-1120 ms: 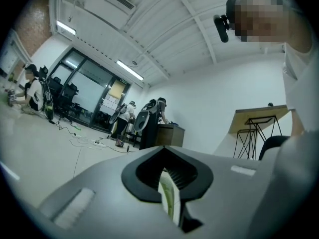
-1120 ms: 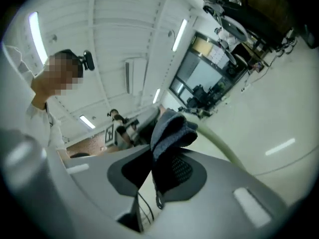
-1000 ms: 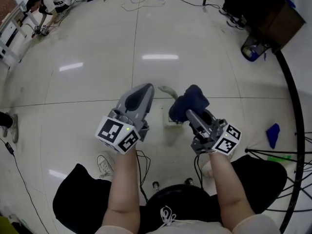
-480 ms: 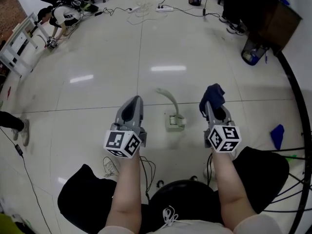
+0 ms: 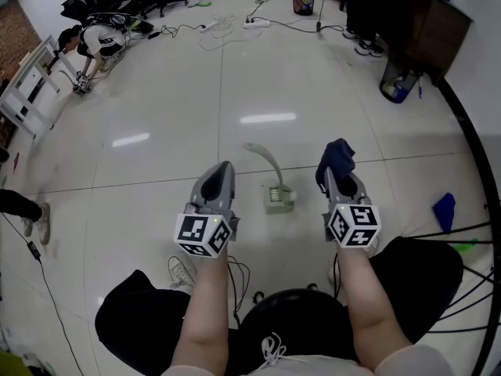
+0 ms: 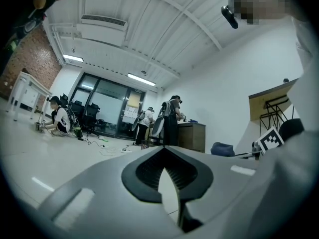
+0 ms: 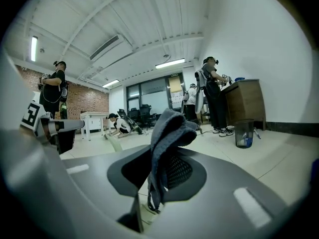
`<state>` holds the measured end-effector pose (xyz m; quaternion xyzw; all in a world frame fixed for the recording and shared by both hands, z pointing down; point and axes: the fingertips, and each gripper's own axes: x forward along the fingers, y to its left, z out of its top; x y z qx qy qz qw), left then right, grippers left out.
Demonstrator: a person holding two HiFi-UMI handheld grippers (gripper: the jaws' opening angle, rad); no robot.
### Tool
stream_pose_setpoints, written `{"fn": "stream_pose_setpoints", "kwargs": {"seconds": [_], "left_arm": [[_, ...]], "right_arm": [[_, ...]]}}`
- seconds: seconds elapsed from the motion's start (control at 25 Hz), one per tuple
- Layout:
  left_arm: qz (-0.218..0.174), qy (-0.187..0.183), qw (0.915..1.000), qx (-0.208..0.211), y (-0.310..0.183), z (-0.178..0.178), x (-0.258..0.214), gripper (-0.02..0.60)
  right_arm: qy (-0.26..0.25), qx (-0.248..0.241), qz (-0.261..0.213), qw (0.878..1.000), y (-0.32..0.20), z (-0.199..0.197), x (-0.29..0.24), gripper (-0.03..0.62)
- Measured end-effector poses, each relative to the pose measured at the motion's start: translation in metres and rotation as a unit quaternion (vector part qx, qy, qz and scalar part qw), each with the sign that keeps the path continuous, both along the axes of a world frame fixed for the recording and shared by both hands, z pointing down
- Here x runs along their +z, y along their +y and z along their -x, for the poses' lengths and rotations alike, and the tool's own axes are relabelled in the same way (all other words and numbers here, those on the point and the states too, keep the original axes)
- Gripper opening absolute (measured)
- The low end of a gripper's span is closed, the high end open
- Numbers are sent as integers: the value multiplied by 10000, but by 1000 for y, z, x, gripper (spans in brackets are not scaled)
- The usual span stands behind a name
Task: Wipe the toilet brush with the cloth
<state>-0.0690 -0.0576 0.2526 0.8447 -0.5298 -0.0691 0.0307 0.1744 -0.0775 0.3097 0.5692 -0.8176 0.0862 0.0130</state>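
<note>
Right tongs [image 5: 339, 175] with cloth [image 5: 337, 156], brush [image 5: 279, 197] alongside

Two grippers: the left gripper [image 5: 219, 171] and the right gripper [image 5: 340, 180]. One toilet brush [image 5: 274, 180]. Two blue cloths: the held cloth [image 5: 337, 157] at the brush's 2 o'clock, and the floor cloth [image 5: 444, 208] at 3 o'clock. One waste bin [image 5: 395, 81], farther off at 2 o'clock. One crouching person [image 5: 98, 26] at 10 o'clock.

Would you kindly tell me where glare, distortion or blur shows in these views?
Head view: white light streaks glare on the glossy floor; edges bow. Left gripper view: strong fisheye, black corners, the left tongs soft. Right gripper view: same vignette; the cloth sits close, soft.
</note>
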Motion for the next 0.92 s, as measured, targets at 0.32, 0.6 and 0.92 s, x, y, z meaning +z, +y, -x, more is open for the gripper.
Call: {"fn": "stream_pose_setpoints", "kwargs": {"seconds": [0.32,0.6,0.92], "left_arm": [[112,-65,9999,89,6,-1,9,6],[80,-158,9997,178,7,-7,12,6],[144,-482,9985,215,8,-16,22,6]], "right_arm": [[298,-70,-180,9994,11,18,-9,66],[754,-91,-235,9968,16,26,-5,66],[1082,-217,-312,9934,20,39,0,66]]}}
